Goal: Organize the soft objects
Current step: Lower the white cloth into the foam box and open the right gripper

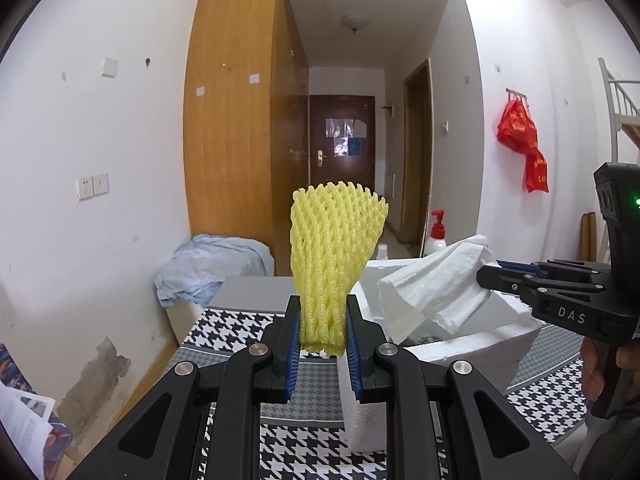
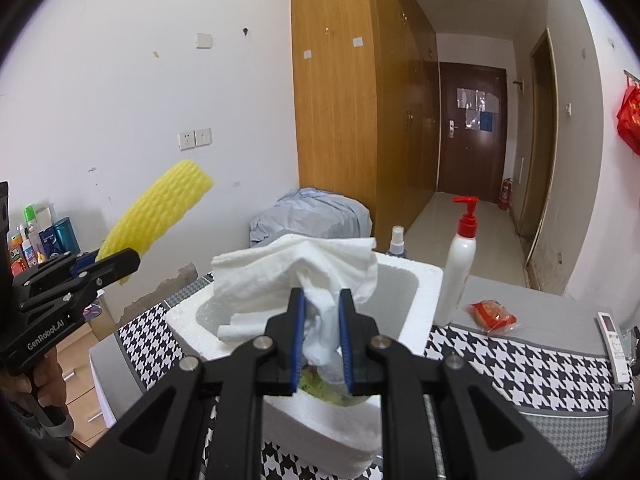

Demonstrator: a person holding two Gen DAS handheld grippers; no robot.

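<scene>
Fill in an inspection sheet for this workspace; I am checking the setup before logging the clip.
Surface: houndstooth cloth covers the table.
Job's things: yellow foam net and white towel held aloft; white foam box below the towel.
Clutter: pump bottle, small spray bottle, red packet, remote.
Grippers: left gripper shut on the net; right gripper shut on the towel.
Cables: nothing seen.
Surroundings: wooden wardrobe, dark door, red bag on wall.
</scene>
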